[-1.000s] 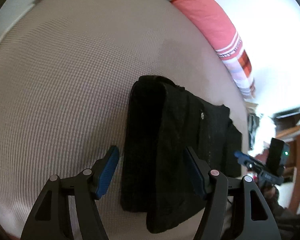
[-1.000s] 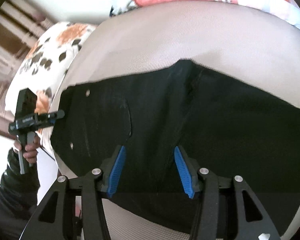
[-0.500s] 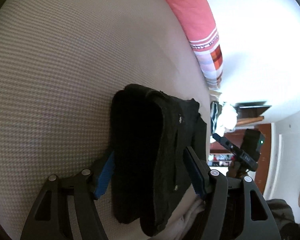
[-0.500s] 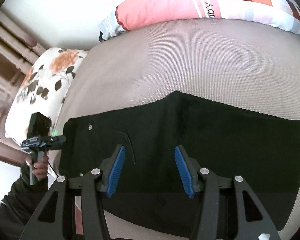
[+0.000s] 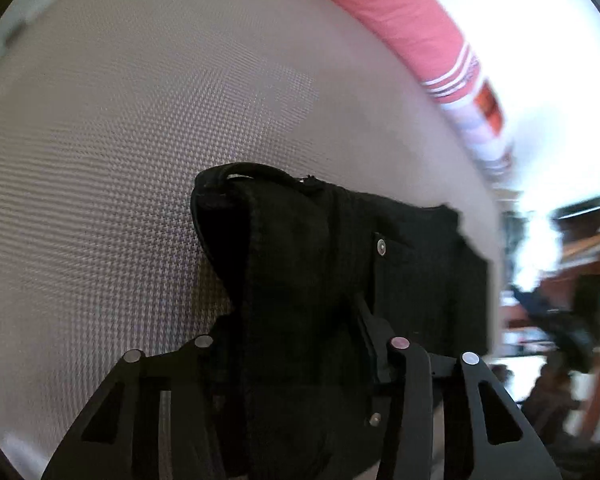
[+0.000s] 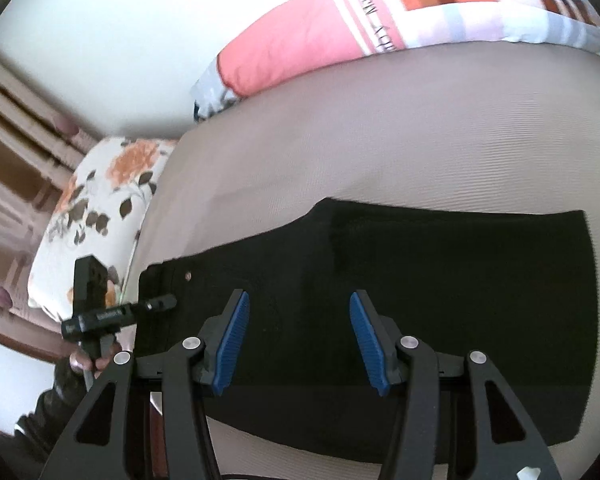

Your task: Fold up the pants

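The black pants (image 6: 440,280) lie folded on a beige textured bed (image 6: 380,128). In the left wrist view my left gripper (image 5: 296,344) is shut on the folded end of the pants (image 5: 300,280), which bunches up between the fingers and hides the pads. In the right wrist view my right gripper (image 6: 300,332) is open, its blue pads (image 6: 232,340) hovering over the pants' near edge without holding anything. The left gripper also shows in the right wrist view (image 6: 156,304) at the pants' left end.
A pink striped pillow (image 6: 320,40) lies along the far edge of the bed. A floral pillow (image 6: 96,208) sits beyond the bed's left side. Wooden furniture (image 5: 588,248) stands past the bed's right edge in the left wrist view.
My left gripper has closed on the folded end of the pants, which now bunches between its fingers. My right gripper has drawn back from the pants and stays open.
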Motion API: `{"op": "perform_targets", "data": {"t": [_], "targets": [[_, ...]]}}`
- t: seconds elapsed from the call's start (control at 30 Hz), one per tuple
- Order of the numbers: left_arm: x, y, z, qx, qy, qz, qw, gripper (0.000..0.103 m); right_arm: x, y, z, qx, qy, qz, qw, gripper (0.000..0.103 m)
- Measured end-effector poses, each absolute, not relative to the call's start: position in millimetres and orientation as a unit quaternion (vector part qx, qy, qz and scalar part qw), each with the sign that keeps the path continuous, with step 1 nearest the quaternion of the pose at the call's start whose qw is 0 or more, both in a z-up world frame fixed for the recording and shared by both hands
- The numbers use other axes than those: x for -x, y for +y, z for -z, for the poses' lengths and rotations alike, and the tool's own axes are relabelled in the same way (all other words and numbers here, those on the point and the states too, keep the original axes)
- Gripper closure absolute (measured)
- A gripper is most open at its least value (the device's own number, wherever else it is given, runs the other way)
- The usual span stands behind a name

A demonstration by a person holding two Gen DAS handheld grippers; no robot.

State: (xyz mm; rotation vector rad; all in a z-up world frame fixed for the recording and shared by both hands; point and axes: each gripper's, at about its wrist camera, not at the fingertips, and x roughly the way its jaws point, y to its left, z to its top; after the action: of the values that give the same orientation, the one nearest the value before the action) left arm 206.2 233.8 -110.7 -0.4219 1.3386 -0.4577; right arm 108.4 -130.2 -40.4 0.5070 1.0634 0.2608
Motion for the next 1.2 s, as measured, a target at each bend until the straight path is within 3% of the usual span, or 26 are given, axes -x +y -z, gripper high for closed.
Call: {"op": "perform_targets", "data": {"t": [0.13, 0.2, 0.6, 0.93, 1.2], "targets": [[-202, 214, 90, 0.17, 0.622, 0.145, 0.75, 0.07, -96, -152, 35, -0.252, 0.481, -0.119, 0.831, 0.051], [-198, 206, 72, 0.187, 0.621, 0.128, 0.751, 0.08, -86, -165, 32, -0.249, 0.472, -0.118, 0.837, 0.051], [-162, 83, -20, 0.247, 0.567, 0.167, 0.768, 0.089, -46, -262, 38, -0.285, 0.431, -0.096, 0.851, 0.051], [-153, -55, 3, 0.164, 0.561, 0.197, 0.787, 0.089, -15, -322, 53, -0.325, 0.415, -0.054, 0.848, 0.051], [-144, -104, 53, 0.104, 0.566, 0.184, 0.797, 0.087, -7, -330, 70, -0.343, 0.425, -0.046, 0.836, 0.051]]}}
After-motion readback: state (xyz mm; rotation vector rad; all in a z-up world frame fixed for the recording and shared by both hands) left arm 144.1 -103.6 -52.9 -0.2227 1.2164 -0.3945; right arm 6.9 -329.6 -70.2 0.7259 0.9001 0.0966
